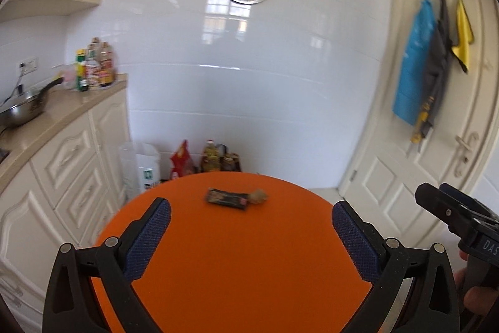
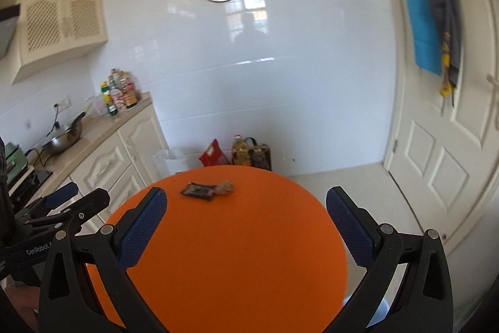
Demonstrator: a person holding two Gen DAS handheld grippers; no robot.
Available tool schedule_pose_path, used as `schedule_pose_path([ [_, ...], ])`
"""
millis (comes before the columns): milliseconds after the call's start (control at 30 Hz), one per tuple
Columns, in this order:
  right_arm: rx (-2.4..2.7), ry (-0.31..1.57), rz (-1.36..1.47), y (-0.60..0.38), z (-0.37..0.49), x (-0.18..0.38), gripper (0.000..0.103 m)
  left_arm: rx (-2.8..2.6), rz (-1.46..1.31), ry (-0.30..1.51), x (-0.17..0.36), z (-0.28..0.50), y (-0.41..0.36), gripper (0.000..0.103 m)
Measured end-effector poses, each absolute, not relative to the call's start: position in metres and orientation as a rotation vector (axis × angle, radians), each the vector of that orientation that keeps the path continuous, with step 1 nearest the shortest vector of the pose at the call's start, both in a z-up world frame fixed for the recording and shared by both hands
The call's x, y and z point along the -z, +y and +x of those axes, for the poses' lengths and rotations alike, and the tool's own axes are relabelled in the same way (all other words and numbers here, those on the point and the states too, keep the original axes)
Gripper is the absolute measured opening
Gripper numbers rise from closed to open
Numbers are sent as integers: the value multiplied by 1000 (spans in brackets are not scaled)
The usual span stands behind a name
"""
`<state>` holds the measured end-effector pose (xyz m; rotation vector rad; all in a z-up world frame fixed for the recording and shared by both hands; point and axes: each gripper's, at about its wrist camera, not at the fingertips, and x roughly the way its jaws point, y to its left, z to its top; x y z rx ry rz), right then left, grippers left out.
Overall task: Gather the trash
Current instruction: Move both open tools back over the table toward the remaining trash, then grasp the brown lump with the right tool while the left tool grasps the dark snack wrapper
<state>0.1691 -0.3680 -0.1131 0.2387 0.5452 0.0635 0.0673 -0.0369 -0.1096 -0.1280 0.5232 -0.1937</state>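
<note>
Both claws hang spread and empty over the near side of the orange table (image 1: 249,270). The left gripper (image 1: 251,222) and right gripper (image 2: 246,216) face 2 bits of trash ahead: a dark wrapper (image 1: 227,199) touching a crumpled wad (image 1: 258,196), likely lined up for approach.

Bright daylight, slight blur, fisheye warping

White lettering "DAS", cut off by the frame edge, reads on the body of the right gripper (image 1: 436,202) in the left wrist view. White lettering "GenRobot." reads on the body of the left gripper (image 2: 75,195) in the right wrist view. Labels on the counter bottles (image 2: 120,92) and the dark wrapper (image 2: 198,191) are too blurred to read.
</note>
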Motion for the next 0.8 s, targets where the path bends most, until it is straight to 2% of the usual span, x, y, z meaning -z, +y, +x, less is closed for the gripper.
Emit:
schedule_pose_path([
  [200, -155, 529, 166, -296, 191, 106, 103, 101, -169, 514, 117, 26, 9, 102],
  [400, -203, 552, 138, -264, 216, 117, 103, 61, -183, 553, 126, 35, 4, 102],
  [600, -204, 610, 130, -252, 256, 137, 103, 55, -188, 579, 127, 75, -15, 102],
  [800, -160, 692, 123, -261, 310, 171, 103, 77, -168, 613, 132, 153, -37, 102],
])
